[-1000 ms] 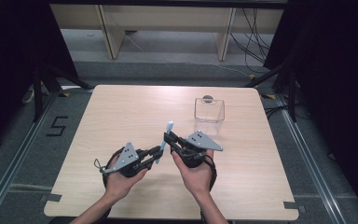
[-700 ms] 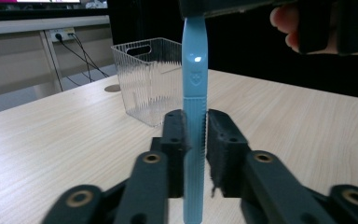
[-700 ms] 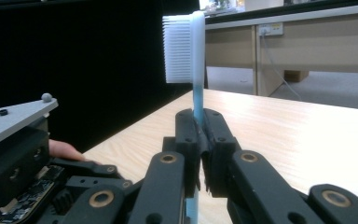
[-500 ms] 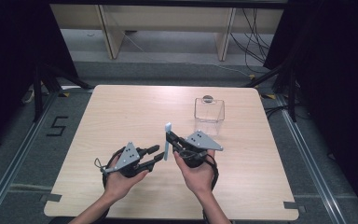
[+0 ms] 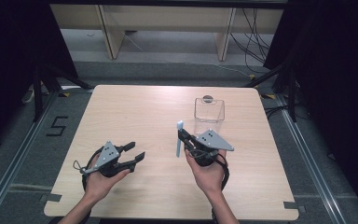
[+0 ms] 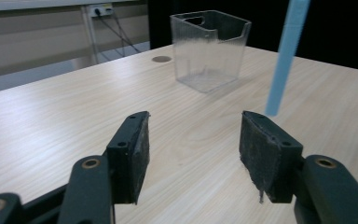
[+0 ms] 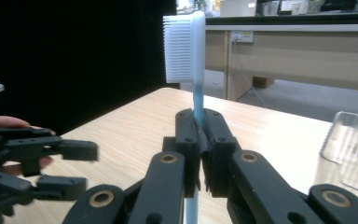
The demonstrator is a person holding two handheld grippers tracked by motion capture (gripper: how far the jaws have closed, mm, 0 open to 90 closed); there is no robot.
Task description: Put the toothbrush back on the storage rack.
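At the left of the wooden table [image 5: 135,107], the person's left hand [image 5: 99,179] holds the left gripper [image 5: 134,153] low over the near part of the top, its jaws spread with nothing between them; they have just been opening, and in the left gripper view bare wood shows in the gap. Further right, the right hand [image 5: 209,173] holds the right gripper [image 5: 184,140], whose jaws are pressed together on the handle of a light blue toothbrush [image 5: 179,138]. The toothbrush stands about upright, clear of the table, with its white bristled head at the top, and in the right gripper view the handle runs straight down between the two pads. The two grippers are well apart. Beyond the right gripper, toward the far right part of the table, stands a clear plastic container [image 5: 209,110], open at the top, with a small round dark disc [image 5: 208,98] just behind it on the wood.
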